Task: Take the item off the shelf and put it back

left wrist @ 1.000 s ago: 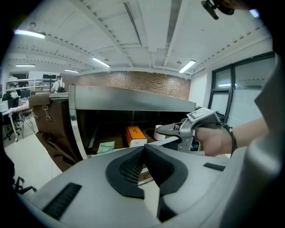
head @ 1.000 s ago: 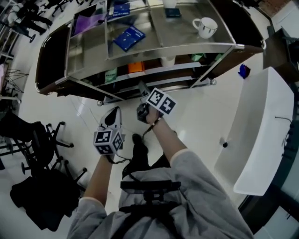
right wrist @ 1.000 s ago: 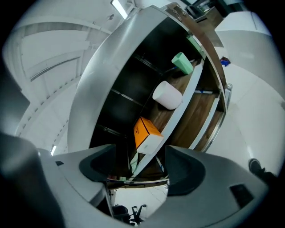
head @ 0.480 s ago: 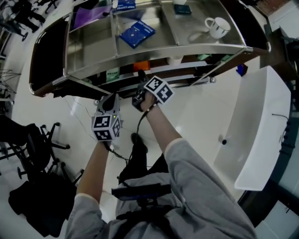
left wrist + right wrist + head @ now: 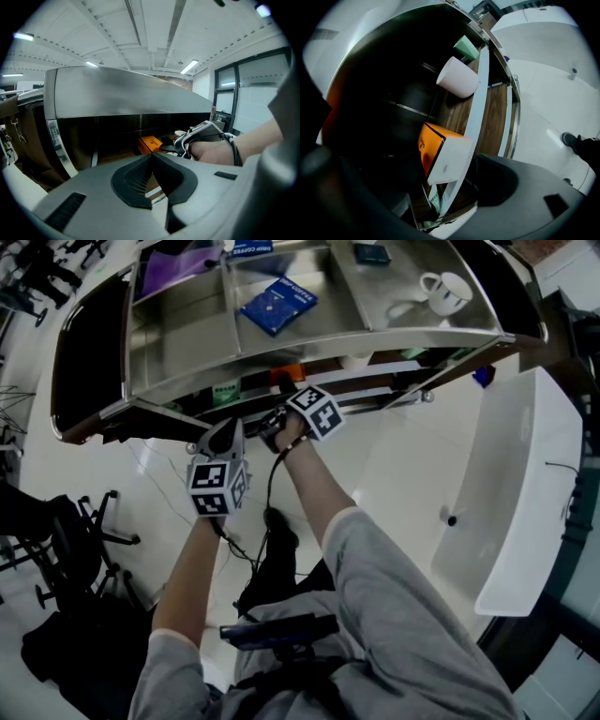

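Right gripper (image 5: 279, 401): jaws apart, box (image 5: 440, 157) between them, likely poised to grasp; left gripper (image 5: 152, 157): jaws together, empty, idle.

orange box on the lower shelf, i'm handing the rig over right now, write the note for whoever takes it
Right gripper: open, reached into the lower wooden shelf, with its jaws either side of the orange box with a white end. Whether they touch it cannot be told.
Left gripper: shut, empty, held in front of the shelf unit.
Box: on the lower shelf, along from a white cup.
Done: the reach only; the box is not yet gripped or lifted.
Left: close on the box, take it off the shelf, then put it back.
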### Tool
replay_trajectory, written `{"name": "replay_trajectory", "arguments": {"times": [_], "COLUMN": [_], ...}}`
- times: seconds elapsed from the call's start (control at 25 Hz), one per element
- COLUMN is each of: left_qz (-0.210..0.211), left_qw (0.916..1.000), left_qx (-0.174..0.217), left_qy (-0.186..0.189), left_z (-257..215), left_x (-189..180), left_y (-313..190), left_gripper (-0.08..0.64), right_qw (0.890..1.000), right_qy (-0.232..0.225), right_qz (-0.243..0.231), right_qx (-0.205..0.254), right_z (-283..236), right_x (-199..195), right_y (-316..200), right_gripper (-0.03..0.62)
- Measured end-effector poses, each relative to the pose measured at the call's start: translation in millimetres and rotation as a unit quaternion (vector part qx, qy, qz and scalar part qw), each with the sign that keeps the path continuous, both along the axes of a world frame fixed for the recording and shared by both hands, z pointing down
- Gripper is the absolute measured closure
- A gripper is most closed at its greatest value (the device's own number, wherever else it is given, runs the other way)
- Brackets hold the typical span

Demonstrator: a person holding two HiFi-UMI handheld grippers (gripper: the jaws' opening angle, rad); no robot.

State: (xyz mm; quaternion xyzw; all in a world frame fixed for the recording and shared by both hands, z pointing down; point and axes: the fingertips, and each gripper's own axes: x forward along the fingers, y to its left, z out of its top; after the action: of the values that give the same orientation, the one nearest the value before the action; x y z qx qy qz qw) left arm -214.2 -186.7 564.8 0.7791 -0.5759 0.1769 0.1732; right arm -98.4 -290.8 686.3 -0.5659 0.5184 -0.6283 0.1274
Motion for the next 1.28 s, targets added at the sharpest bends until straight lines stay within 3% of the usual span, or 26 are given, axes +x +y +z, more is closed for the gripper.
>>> {"name": "replay_trajectory", "arguments": {"times": [0.44,0.52,0.56,0.68,1.28], "left_qz": [0.005,0.003,0.002,-0.001,-0.008], "left_qw": [0.9999,0.9999,0.9999,0.9999,0.9998], "left_qx": [-0.009,-0.011,-0.013,-0.014,-0.020], "left_qy": [-0.005,-0.005,-0.004,-0.001,0.007], "left_z": [9,12,13,16,20], "left_x": [-5,-8,-8,-8,-5], "left_y": [1,0,1,2,-2], "left_gripper": [0.552,0.553,0.552,0.553,0.553], "right_qw": [1.000,1.000,1.000,1.000,1.000], "right_qy": [-0.005,-0.010,-0.005,0.009,-0.007], "right_qz": [0.019,0.016,0.017,0.022,0.025], "right_qx": [-0.020,-0.019,-0.009,0.001,0.018], "right_z": [9,8,6,6,1], "right_x": [-3,-6,-5,-2,5], "right_y": [-14,-13,-16,-18,-18], "right_gripper": [0.227,0.265,0.325,0.362,0.417]}}
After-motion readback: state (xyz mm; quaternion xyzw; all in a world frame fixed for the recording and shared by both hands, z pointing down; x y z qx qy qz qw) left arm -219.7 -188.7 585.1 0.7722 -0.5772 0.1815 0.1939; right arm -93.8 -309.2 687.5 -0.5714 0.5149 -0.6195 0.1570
